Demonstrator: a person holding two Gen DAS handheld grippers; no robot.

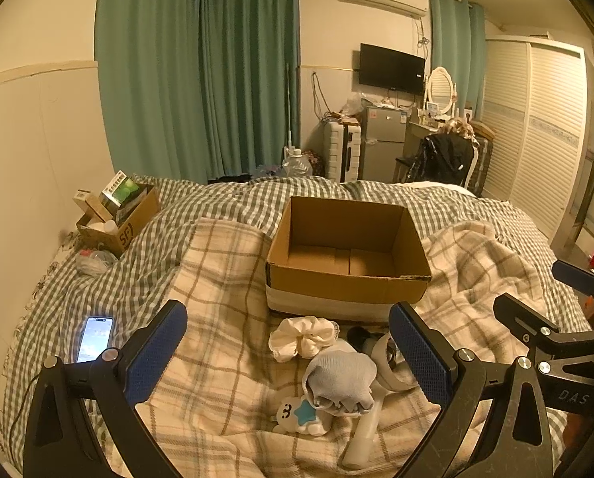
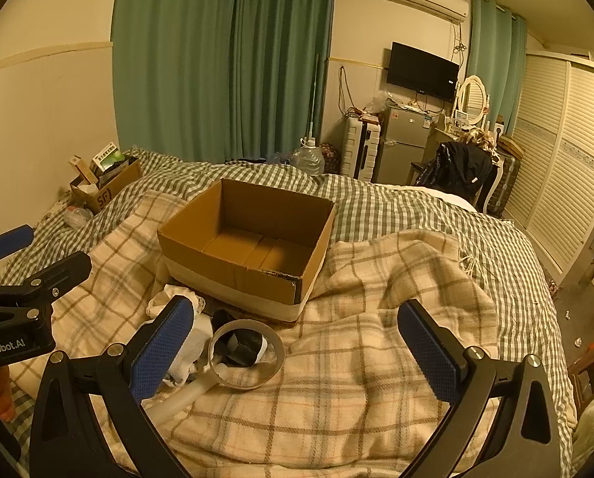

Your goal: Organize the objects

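Observation:
An empty open cardboard box [image 1: 348, 275] stands on the plaid blanket; it also shows in the right wrist view [image 2: 241, 275]. In front of it lie a white scrunchie [image 1: 302, 336], a grey sock [image 1: 340, 378], a small white plush with a blue star [image 1: 300, 416], a black item [image 1: 358, 336] and a white hand mirror [image 1: 384, 362]. The mirror [image 2: 247, 354] lies between the fingers of my right gripper [image 2: 297, 350], near the left pad. My left gripper [image 1: 289, 356] is open above the pile. Both grippers are empty.
A lit phone [image 1: 95, 338] lies on the checked duvet at left. A smaller box of packets [image 1: 117, 219] sits by the wall. The bed's right edge drops to the floor by the wardrobe [image 2: 567, 151]. A chair with a black jacket [image 2: 456, 171] stands beyond the bed.

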